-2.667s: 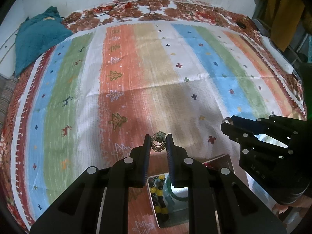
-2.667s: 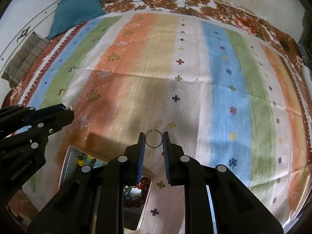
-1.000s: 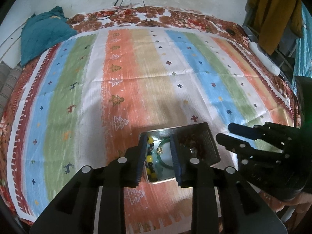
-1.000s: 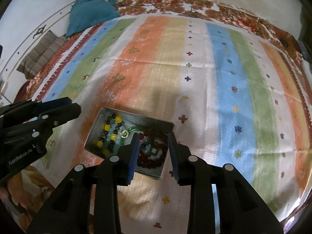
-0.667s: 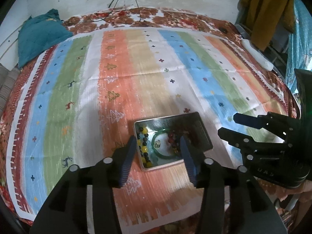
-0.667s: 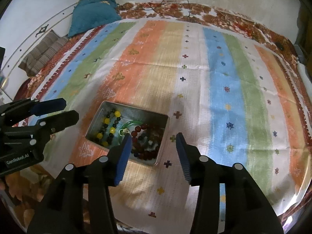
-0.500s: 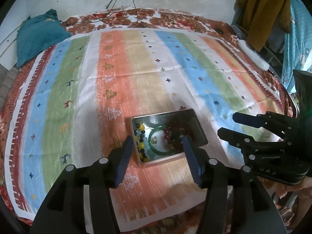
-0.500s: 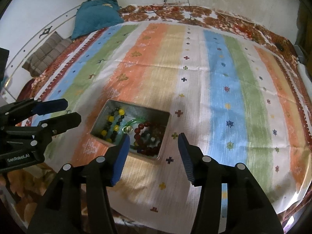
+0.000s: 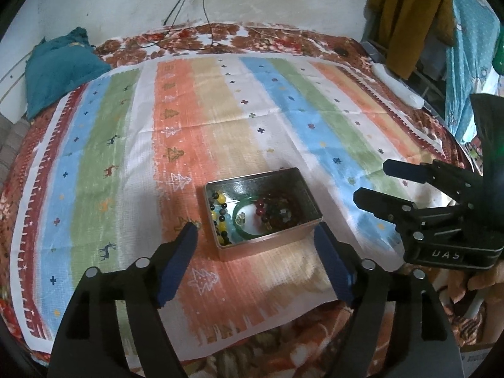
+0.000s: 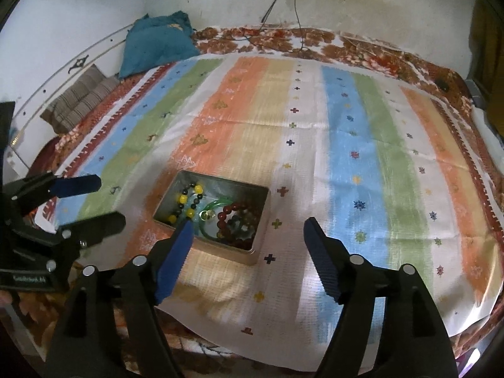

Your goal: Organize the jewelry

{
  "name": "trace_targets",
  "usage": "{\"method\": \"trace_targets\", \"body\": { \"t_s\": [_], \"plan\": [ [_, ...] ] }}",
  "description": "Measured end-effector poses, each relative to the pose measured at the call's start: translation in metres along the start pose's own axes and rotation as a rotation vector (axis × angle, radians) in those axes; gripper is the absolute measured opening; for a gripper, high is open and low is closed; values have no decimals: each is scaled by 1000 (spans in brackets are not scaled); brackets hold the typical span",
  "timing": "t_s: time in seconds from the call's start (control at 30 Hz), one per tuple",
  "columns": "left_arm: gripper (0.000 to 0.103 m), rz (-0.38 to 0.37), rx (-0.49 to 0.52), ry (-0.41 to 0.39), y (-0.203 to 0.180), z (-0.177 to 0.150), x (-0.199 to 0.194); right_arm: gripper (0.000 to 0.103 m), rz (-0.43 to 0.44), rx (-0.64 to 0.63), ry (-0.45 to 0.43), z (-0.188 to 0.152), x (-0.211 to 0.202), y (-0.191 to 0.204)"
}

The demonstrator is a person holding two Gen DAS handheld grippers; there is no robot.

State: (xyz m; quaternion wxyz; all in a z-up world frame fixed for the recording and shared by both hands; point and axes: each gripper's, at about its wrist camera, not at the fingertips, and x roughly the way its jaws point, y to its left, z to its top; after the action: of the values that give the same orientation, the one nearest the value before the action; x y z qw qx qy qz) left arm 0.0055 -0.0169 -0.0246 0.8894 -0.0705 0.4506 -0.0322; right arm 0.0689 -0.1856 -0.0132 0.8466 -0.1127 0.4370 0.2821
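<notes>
From the left wrist, the left tongs (image 9: pixel 255 231) gape wide and empty above the metal tin (image 9: pixel 310 201) of beaded bracelets (image 9: pixel 274 209) on the striped cloth (image 9: pixel 220 119); from the right wrist, the right tongs (image 10: pixel 247 228) hang equally wide and empty over that tin (image 10: pixel 261 214).

One metal tin (image 9: pixel 310 234) on one striped cloth (image 9: pixel 220 119). Inside: one green bangle (image 9: pixel 244 234), one yellow-and-black bead string (image 9: pixel 220 212), one dark red bead bracelet (image 9: pixel 277 209), one small ring (image 9: pixel 241 218). Two hand-held grippers: left hand-held gripper (image 9: pixel 256 252), right hand-held gripper (image 10: pixel 245 245). One teal pillow (image 10: pixel 157 44).
</notes>
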Motion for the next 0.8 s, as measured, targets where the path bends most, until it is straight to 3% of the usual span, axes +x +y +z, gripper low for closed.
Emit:
{"method": "trace_targets", "body": {
  "t_s": [0.23, 0.8],
  "plan": [
    [97, -14, 15, -23, -4, -6, -8, 87, -3, 20, -28, -2, -9, -3],
    [97, 45, 6, -98, -3, -13, -24, 96, 8, 6, -36, -6, -19, -2]
  ]
}}
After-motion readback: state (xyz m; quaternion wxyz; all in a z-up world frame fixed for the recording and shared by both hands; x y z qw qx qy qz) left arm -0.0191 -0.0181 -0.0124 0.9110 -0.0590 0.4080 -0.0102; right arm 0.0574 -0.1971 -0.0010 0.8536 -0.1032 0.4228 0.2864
